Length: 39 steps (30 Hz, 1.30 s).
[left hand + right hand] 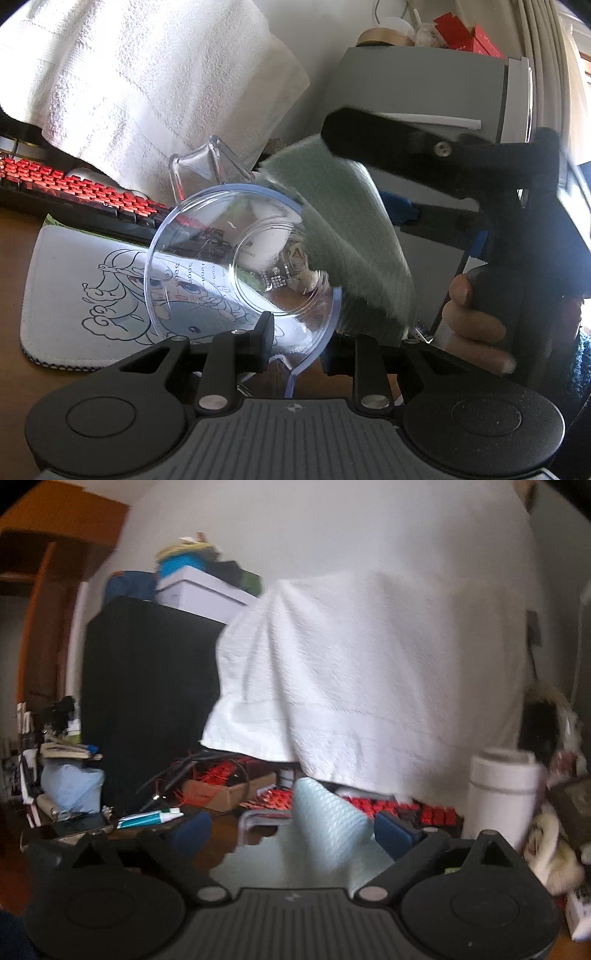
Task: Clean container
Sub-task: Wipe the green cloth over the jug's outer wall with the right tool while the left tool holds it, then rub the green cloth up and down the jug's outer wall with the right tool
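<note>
One clear container (240, 266) is clamped by its rim in the left gripper (295, 345), above the tabletop (14, 295). One green cloth (354, 240), pinched in the right gripper (291, 830), touches the container's outside; motion blurs both.

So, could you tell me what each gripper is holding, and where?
Left gripper: clear container, by its rim. Right gripper: green cloth, near one end.
</note>
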Each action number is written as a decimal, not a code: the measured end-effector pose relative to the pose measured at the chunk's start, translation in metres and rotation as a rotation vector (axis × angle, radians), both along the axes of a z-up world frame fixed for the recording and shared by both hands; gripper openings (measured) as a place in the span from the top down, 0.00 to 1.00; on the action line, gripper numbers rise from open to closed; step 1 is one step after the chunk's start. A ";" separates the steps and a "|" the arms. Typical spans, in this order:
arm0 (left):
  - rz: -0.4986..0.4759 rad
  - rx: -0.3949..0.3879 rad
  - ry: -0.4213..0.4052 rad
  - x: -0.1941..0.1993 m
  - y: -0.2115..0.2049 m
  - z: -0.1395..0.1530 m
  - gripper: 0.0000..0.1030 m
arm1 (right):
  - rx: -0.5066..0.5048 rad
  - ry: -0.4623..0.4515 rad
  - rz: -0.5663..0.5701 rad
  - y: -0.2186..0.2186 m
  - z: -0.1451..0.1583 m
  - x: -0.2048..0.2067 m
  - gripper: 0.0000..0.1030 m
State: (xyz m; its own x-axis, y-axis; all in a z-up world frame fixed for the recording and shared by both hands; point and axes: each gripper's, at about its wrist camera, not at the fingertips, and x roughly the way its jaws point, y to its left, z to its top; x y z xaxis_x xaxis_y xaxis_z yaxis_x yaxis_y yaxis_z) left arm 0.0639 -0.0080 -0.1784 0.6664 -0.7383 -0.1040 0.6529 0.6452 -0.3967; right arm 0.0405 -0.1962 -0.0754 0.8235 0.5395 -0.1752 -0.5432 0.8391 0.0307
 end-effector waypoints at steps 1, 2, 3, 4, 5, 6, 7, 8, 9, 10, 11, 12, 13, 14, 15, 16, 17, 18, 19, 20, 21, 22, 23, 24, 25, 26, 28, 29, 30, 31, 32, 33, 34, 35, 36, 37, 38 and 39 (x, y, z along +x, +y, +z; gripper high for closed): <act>0.000 -0.001 0.001 0.000 0.000 0.000 0.75 | 0.001 0.024 0.004 -0.002 -0.001 0.004 0.08; 0.000 -0.001 0.002 0.000 0.000 0.000 0.75 | 0.001 0.031 -0.005 -0.002 -0.002 0.005 0.10; 0.000 -0.001 0.002 0.000 0.000 0.000 0.75 | -0.003 0.032 -0.021 -0.002 -0.003 0.006 0.19; 0.000 -0.001 0.003 0.000 0.000 0.000 0.75 | -0.008 0.032 -0.037 -0.002 -0.004 0.007 0.25; 0.000 -0.003 0.004 0.000 0.000 0.000 0.75 | -0.004 0.038 -0.049 -0.002 -0.005 0.009 0.38; 0.000 -0.005 0.005 0.000 0.000 0.000 0.75 | 0.005 0.042 -0.063 -0.004 -0.006 0.011 0.49; 0.001 -0.007 0.006 0.000 0.000 0.000 0.75 | 0.015 0.045 -0.078 -0.005 -0.007 0.012 0.54; 0.001 -0.010 0.008 0.000 0.000 0.000 0.75 | 0.025 0.048 -0.093 -0.007 -0.008 0.014 0.66; 0.001 -0.012 0.010 0.000 0.001 0.001 0.75 | 0.031 0.047 -0.104 -0.009 -0.009 0.014 0.75; 0.001 -0.014 0.011 0.000 0.001 0.001 0.75 | 0.043 0.052 -0.110 -0.012 -0.009 0.015 0.78; 0.001 -0.014 0.011 0.000 0.001 0.001 0.75 | 0.060 0.059 -0.104 -0.013 -0.008 0.017 0.82; 0.001 -0.013 0.010 0.000 0.001 0.001 0.75 | 0.077 0.067 -0.097 -0.015 -0.006 0.018 0.84; 0.001 -0.010 0.008 -0.001 0.000 0.001 0.75 | 0.097 0.067 -0.073 -0.014 -0.003 0.019 0.84; 0.001 -0.007 0.006 -0.001 0.000 0.001 0.75 | 0.118 0.066 -0.047 -0.013 0.000 0.020 0.84; 0.001 -0.006 0.005 -0.001 0.000 0.001 0.75 | 0.138 0.065 -0.020 -0.013 0.003 0.020 0.84; 0.001 -0.007 0.006 -0.001 0.000 0.001 0.75 | 0.156 0.064 0.010 -0.010 0.006 0.020 0.84; 0.001 -0.008 0.008 -0.001 0.000 0.001 0.75 | 0.170 0.066 0.038 -0.007 0.008 0.020 0.84; 0.001 -0.009 0.009 -0.002 0.000 0.001 0.75 | 0.181 0.070 0.061 -0.004 0.008 0.022 0.84; 0.001 -0.009 0.009 -0.002 0.000 0.001 0.75 | 0.191 0.075 0.083 0.000 0.009 0.023 0.84; 0.001 -0.009 0.009 -0.001 0.000 0.001 0.75 | 0.199 0.095 0.090 0.000 0.006 0.026 0.84; 0.001 -0.009 0.010 -0.001 0.000 0.001 0.75 | 0.207 0.118 0.095 0.000 0.003 0.029 0.84; 0.000 -0.008 0.010 0.000 0.000 0.001 0.75 | 0.215 0.140 0.100 -0.001 0.000 0.033 0.85; 0.000 -0.005 0.008 -0.001 0.000 0.001 0.75 | 0.222 0.162 0.105 -0.001 -0.004 0.036 0.85; 0.000 -0.003 0.007 -0.001 0.000 0.001 0.75 | 0.234 0.173 0.101 -0.003 -0.007 0.038 0.85; 0.000 -0.002 0.005 -0.001 0.000 0.001 0.75 | 0.233 0.171 0.089 -0.005 -0.009 0.039 0.85; 0.000 -0.002 0.005 -0.001 0.000 0.001 0.75 | 0.212 0.153 0.073 -0.006 -0.009 0.037 0.85; 0.001 -0.002 0.005 -0.001 0.000 0.001 0.75 | 0.164 0.113 0.040 -0.008 -0.011 0.035 0.85; 0.001 -0.001 0.005 -0.001 -0.001 0.001 0.75 | 0.146 0.099 0.032 -0.008 -0.011 0.033 0.85; 0.002 -0.001 0.005 -0.001 -0.001 0.001 0.75 | 0.135 0.091 0.023 -0.010 -0.010 0.034 0.85; 0.002 -0.002 0.005 -0.001 -0.001 0.001 0.75 | 0.132 0.089 0.010 -0.013 -0.011 0.035 0.85; 0.003 -0.004 0.006 -0.001 0.000 0.001 0.75 | 0.130 0.088 -0.004 -0.016 -0.011 0.037 0.85; 0.003 -0.006 0.008 -0.001 0.000 0.001 0.75 | 0.134 0.089 -0.024 -0.020 -0.011 0.040 0.85; 0.003 -0.007 0.009 -0.001 0.000 0.001 0.75 | 0.145 0.093 -0.039 -0.024 -0.012 0.042 0.85; 0.003 -0.008 0.009 -0.001 0.000 0.001 0.75 | 0.157 0.098 -0.053 -0.029 -0.014 0.043 0.85; 0.003 -0.007 0.009 -0.001 0.000 0.001 0.75 | 0.169 0.103 -0.068 -0.033 -0.015 0.045 0.85; 0.003 -0.006 0.009 -0.001 -0.001 0.001 0.75 | 0.167 0.100 -0.077 -0.032 -0.016 0.045 0.85; 0.002 -0.005 0.009 -0.001 -0.001 0.002 0.75 | 0.164 0.095 -0.084 -0.030 -0.016 0.044 0.84; 0.002 -0.004 0.009 -0.001 -0.001 0.002 0.75 | 0.161 0.090 -0.092 -0.028 -0.016 0.043 0.84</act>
State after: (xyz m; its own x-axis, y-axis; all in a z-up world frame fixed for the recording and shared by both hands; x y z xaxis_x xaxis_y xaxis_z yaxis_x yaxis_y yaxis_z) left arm 0.0631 -0.0087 -0.1767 0.6667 -0.7376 -0.1070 0.6483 0.6447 -0.4049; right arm 0.0839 -0.2243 -0.0918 0.8556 0.4896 -0.1679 -0.4532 0.8654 0.2137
